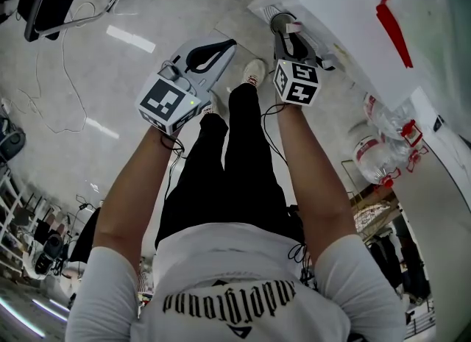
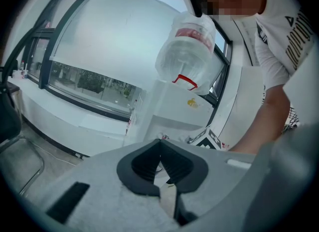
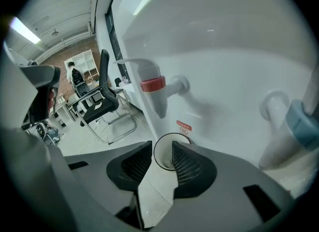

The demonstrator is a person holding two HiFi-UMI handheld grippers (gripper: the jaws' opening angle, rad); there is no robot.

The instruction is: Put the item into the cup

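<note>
Right gripper view is showing the right gripper [image 3: 162,152] clamping a white paper cup [image 3: 155,186] between its jaws. The cup's open rim is sitting close to the front of the water dispenser [image 3: 224,36], just below the red tap [image 3: 152,85]. I'm holding the left gripper [image 2: 160,143] up alongside with its jaws pinched together at the tips, and I'm not seeing anything gripped there. Left gripper view is also catching the big clear water bottle [image 2: 187,51] above the dispenser.
</note>
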